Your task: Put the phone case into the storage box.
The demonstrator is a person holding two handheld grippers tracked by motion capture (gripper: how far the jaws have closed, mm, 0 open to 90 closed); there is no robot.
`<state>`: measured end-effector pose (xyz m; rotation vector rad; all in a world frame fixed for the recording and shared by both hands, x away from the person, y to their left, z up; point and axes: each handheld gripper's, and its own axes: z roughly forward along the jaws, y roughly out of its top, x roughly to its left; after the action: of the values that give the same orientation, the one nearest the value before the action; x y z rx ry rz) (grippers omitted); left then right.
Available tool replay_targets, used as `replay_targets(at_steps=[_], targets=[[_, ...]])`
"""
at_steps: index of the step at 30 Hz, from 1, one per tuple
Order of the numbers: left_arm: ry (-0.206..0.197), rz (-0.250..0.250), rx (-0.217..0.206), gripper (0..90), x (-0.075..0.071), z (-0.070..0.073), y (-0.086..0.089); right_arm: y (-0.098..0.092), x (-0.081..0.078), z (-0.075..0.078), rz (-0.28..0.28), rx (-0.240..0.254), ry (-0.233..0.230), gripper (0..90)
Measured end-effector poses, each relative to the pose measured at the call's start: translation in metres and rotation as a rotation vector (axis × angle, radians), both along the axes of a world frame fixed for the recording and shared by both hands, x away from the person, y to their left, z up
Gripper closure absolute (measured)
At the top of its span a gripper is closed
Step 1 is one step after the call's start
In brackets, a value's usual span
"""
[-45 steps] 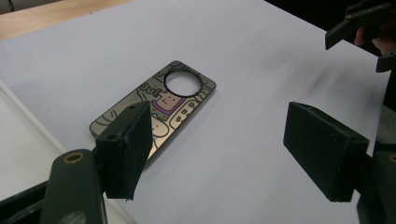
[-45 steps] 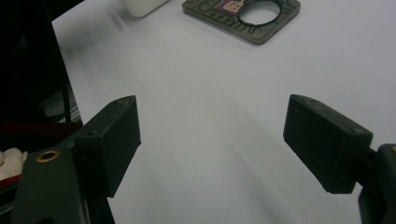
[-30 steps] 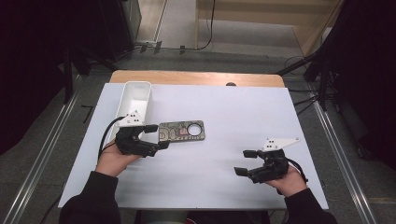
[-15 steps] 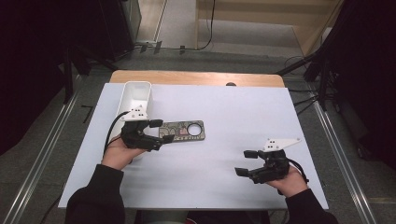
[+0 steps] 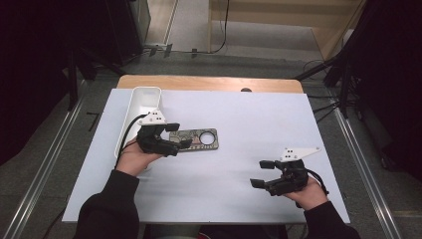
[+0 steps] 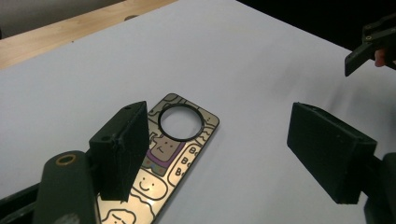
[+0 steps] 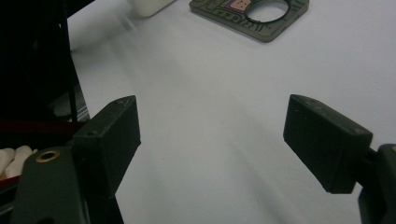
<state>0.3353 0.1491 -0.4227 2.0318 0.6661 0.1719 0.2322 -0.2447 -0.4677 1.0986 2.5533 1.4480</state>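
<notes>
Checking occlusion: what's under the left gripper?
The left gripper hangs open over the near end of the patterned plate, on the white table. One finger covers part of the plate's drawings.

Flat rectangular plate (image 5: 195,139), dark rim, rounded corners, cartoon doodle faces on a shiny pale surface (one purple patch). Round black-ringed hole near its far end. Lies flat on the white table top, long axis running away from the left gripper (image 5: 175,137). Near end sits under that gripper's one jaw; the other jaw stands well off to its side.
</notes>
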Motion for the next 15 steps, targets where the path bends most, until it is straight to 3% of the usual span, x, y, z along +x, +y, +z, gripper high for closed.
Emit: replay_targets(at_steps=[15], targets=[[0.025,-0.008,-0.034,20.5,0.021,-0.004,-0.015,0.001,0.001,-0.001,0.006,0.002,0.005,17.8]])
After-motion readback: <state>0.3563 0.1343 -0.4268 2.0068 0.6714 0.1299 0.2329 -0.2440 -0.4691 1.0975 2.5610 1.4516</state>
